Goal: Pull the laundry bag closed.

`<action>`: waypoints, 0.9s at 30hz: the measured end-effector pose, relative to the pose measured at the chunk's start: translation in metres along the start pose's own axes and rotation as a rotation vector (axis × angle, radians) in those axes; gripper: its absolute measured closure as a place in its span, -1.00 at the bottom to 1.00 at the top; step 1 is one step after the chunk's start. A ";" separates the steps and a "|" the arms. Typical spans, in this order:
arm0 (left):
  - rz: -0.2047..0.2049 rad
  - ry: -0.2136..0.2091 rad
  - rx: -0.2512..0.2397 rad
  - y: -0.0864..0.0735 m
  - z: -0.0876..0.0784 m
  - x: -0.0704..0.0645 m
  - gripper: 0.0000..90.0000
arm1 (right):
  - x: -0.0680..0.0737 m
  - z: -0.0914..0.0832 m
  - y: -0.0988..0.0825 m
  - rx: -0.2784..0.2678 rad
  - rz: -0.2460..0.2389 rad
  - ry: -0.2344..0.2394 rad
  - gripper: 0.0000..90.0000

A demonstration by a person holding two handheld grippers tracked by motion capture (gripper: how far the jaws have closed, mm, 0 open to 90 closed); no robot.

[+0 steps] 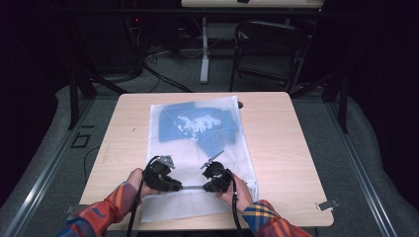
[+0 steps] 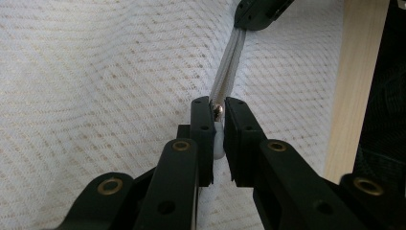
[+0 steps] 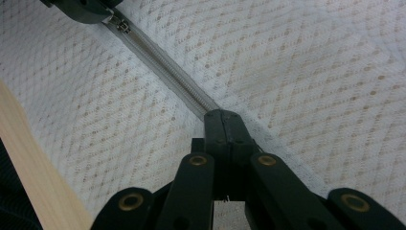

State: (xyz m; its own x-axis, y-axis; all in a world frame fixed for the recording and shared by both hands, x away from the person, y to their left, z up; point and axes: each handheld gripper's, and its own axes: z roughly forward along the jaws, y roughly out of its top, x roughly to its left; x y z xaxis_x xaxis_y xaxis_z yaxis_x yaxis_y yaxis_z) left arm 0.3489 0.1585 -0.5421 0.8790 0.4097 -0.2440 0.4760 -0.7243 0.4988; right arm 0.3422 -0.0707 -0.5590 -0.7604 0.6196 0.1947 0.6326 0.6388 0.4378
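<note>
Your left tool (image 2: 218, 125) is clamped on the zipper pull (image 2: 218, 111) of the white mesh laundry bag (image 1: 197, 148); in the left gripper view the small metal slider sits between the pads, with only a narrow gap left around it. Your right tool (image 3: 224, 125) is closed tight on the zipper tape (image 3: 163, 67) farther along the same line, its jaws touching with the fabric edge pinched between them.

From above, the two tools (image 1: 190, 187) face each other near the bag's near end, and a short stretch of zipper runs taut between them (a good sign: the tape is tensioned, not slack).

The bag lies flat on the wooden counter (image 1: 291, 143), reaching from near the far edge almost to your side, with a blue garment (image 1: 197, 126) showing through the mesh in its far half.

As for progress, the grips look set, pull in one tool and tape anchored in the other. The teeth between them appear meshed in the right gripper view, so I judge the slider's travel along this stretch is still ahead of you, though I can't tell which way it is meant to run.
</note>
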 end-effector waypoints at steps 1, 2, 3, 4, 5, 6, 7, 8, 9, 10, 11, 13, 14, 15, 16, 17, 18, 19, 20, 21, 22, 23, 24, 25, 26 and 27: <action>-0.001 -0.009 -0.003 -0.001 0.000 0.001 0.84 | 0.000 0.000 0.000 0.000 0.000 0.000 1.00; -0.003 -0.003 -0.002 -0.001 0.000 0.000 0.84 | 0.000 0.000 0.000 -0.003 0.003 0.003 1.00; -0.003 0.000 0.005 -0.002 0.000 0.001 0.84 | 0.000 0.001 -0.001 -0.015 0.015 0.004 1.00; -0.004 0.004 0.007 -0.002 0.000 0.001 0.84 | -0.001 0.000 -0.001 -0.006 0.007 0.008 1.00; -0.006 0.004 0.010 -0.003 0.000 0.001 0.84 | -0.001 0.000 -0.001 -0.006 0.007 0.008 1.00; -0.010 -0.005 0.004 -0.004 -0.001 0.002 0.84 | -0.001 0.000 -0.001 -0.008 0.007 0.008 1.00; -0.013 0.006 0.007 -0.004 -0.002 0.002 0.84 | -0.001 0.000 -0.001 -0.008 0.006 0.007 1.00; -0.020 0.003 0.005 -0.005 -0.003 0.002 0.84 | -0.001 0.000 -0.001 -0.008 0.006 0.007 1.00; -0.012 0.010 0.009 -0.006 -0.004 0.002 0.84 | -0.001 0.000 -0.001 -0.009 0.006 0.008 1.00; -0.019 0.006 0.005 -0.007 -0.005 0.003 0.84 | -0.001 0.000 -0.001 -0.010 0.006 0.008 1.00; -0.019 0.006 0.005 -0.007 -0.005 0.003 0.84 | -0.001 0.000 -0.001 -0.010 0.006 0.008 1.00; -0.025 0.007 0.007 -0.010 -0.007 0.005 0.84 | -0.002 0.000 -0.002 -0.014 0.010 0.012 1.00; -0.027 0.008 0.008 -0.011 -0.008 0.006 0.84 | -0.002 0.000 -0.002 -0.012 0.009 0.014 1.00; -0.027 0.008 0.008 -0.011 -0.008 0.006 0.84 | -0.002 0.000 -0.002 -0.016 0.010 0.015 1.00; -0.032 0.004 0.008 -0.012 -0.008 0.006 0.84 | -0.002 0.000 -0.002 -0.016 0.010 0.018 1.00; -0.028 0.011 0.012 -0.012 -0.008 0.006 0.84 | -0.002 0.000 -0.002 -0.016 0.010 0.018 1.00; -0.033 0.008 0.010 -0.013 -0.009 0.006 0.84 | -0.002 0.000 -0.002 -0.016 0.006 0.015 1.00; -0.035 0.009 0.010 -0.013 -0.009 0.006 0.84 | -0.002 0.000 -0.002 -0.017 0.002 0.013 1.00; -0.035 0.009 0.010 -0.013 -0.009 0.006 0.84 | -0.002 0.000 -0.002 -0.017 0.002 0.013 1.00; -0.033 0.009 0.011 -0.013 -0.010 0.006 0.84 | -0.002 0.000 -0.002 -0.017 0.001 0.013 1.00; -0.038 0.004 0.008 -0.014 -0.010 0.007 0.84 | -0.002 0.000 -0.002 -0.018 0.001 0.014 1.00; -0.035 0.006 0.011 -0.014 -0.010 0.007 0.84 | -0.002 0.000 -0.002 -0.018 0.001 0.014 1.00; -0.037 0.006 0.011 -0.015 -0.010 0.007 0.84 | -0.002 0.000 -0.002 -0.018 0.004 0.018 1.00; -0.039 0.005 0.011 -0.015 -0.011 0.007 0.84 | -0.002 0.000 -0.002 -0.018 0.005 0.019 1.00; -0.040 0.009 0.012 -0.015 -0.011 0.006 0.84 | -0.002 0.000 -0.002 -0.020 0.008 0.021 1.00; -0.039 0.012 0.015 -0.015 -0.011 0.006 0.84 | -0.003 0.000 -0.002 -0.020 0.007 0.022 1.00</action>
State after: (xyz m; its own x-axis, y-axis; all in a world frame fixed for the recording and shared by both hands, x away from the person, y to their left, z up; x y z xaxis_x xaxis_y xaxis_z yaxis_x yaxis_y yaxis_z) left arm 0.3464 0.1777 -0.5419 0.8593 0.4444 -0.2534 0.5106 -0.7158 0.4763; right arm 0.3427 -0.0737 -0.5607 -0.7593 0.6136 0.2167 0.6349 0.6253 0.4538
